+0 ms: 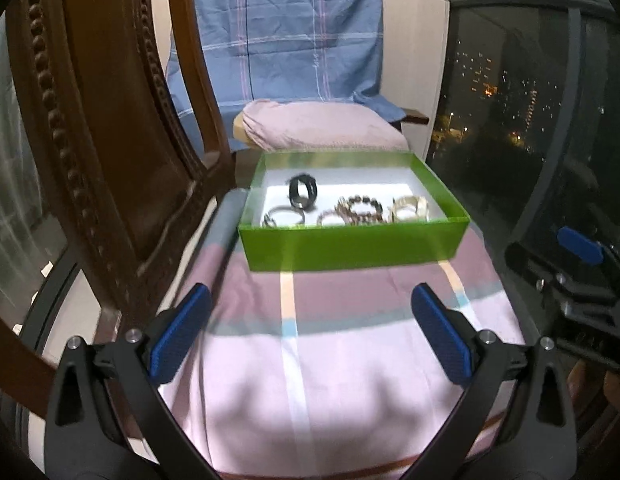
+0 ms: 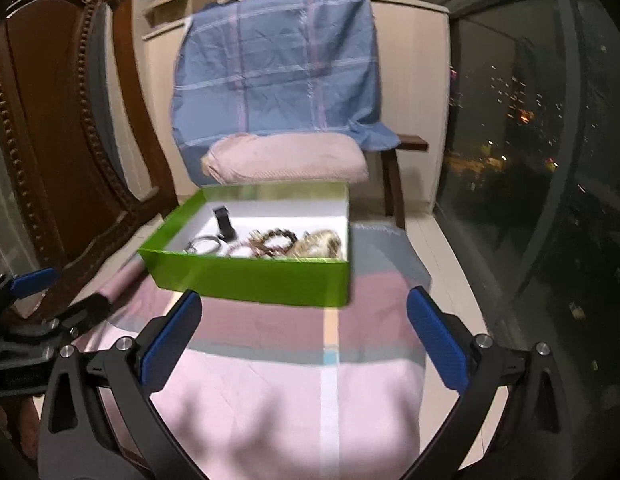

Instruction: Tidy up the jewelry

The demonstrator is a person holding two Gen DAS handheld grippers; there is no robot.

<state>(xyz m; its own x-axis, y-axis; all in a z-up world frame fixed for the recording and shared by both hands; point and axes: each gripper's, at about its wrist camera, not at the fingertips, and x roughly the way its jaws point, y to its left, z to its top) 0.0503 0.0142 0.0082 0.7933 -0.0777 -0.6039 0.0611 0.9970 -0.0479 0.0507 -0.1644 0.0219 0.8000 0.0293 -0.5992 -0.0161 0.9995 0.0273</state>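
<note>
A green box (image 1: 349, 244) (image 2: 250, 280) with a white inside sits at the far end of a pink striped cloth. In it lie a black band (image 1: 303, 191) (image 2: 224, 222), silver bangles (image 1: 284, 216) (image 2: 206, 245), a brown beaded bracelet (image 1: 359, 209) (image 2: 276, 240) and a pale cuff (image 1: 409, 208) (image 2: 319, 243). My left gripper (image 1: 310, 332) is open and empty, hovering over the cloth short of the box. My right gripper (image 2: 304, 338) is open and empty, just in front of the box's near wall.
A carved wooden chair back (image 1: 94, 120) (image 2: 50, 120) stands close on the left. Behind the box is a pink cushion (image 1: 321, 124) (image 2: 286, 158) on a chair draped in blue checked cloth (image 1: 282, 32) (image 2: 278, 64). A dark window (image 1: 509, 100) (image 2: 529, 120) runs along the right.
</note>
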